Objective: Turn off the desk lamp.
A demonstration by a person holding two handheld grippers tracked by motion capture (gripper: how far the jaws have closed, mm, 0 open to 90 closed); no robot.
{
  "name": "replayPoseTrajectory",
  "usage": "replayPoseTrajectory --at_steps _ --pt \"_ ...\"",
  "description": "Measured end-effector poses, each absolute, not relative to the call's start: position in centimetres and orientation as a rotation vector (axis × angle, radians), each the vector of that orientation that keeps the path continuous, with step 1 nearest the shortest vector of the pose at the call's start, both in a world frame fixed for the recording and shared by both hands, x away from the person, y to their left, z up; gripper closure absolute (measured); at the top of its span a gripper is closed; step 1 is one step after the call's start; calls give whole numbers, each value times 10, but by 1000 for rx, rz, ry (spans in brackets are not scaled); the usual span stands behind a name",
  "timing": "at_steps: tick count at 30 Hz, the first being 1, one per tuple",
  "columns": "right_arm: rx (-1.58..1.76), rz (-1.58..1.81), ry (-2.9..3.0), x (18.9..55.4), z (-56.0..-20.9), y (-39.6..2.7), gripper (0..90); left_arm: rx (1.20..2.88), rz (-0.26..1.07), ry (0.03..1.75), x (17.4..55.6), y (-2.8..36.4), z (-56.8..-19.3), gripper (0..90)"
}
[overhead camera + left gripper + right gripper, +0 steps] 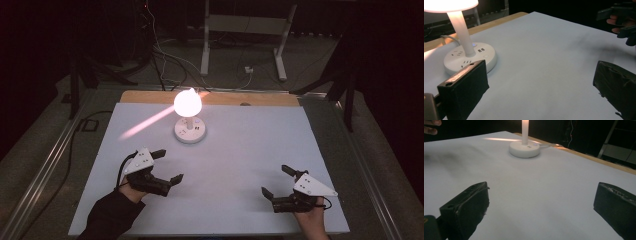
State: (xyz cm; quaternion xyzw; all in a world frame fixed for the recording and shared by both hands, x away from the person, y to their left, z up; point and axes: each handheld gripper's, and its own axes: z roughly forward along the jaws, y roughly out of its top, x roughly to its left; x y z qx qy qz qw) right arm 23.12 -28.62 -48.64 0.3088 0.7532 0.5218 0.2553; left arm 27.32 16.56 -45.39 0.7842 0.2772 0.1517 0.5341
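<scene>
White table (240, 165); lit lamp (188, 117); no writing legible.

Dim room, one lit lamp at the far side of my table.

I see the lamp (188, 102) blown out to glare, streaking pink light leftward across the white sheet (240, 165); surroundings fall black, jaws look soft up close, shadows faint.

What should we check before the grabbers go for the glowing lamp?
1. Left gripper open: ok, jaws wide apart, holding nothing.
2. Right gripper open: ok, also holding nothing.
3. Lamp upright on its round base: ok.
4. Lamp lit: ok, shade glowing.
5. White tabletop between grippers and lamp free of things: ok.
6. Cord behind the base has slack: cannot tell.
</scene>
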Motion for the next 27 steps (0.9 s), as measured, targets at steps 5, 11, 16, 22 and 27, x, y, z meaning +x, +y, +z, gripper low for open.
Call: replayPoseTrajectory --at_steps 5,11,16,22,27 --pt "838 1416 2044 231 -486 -286 0 1875 368 669 279 160 -452 5" --pt "837 1419 2045 231 -486 -286 0 1879 372 661 285 153 -449 5" --pt "838 1421 2040 231 -486 -287 0 1873 378 663 292 148 -446 6" --pt "837 1421 2040 231 -485 -287 0 1872 392 664 300 139 -444 6" --pt "834 1427 2040 231 -485 -287 0 1874 398 676 308 133 -444 6"
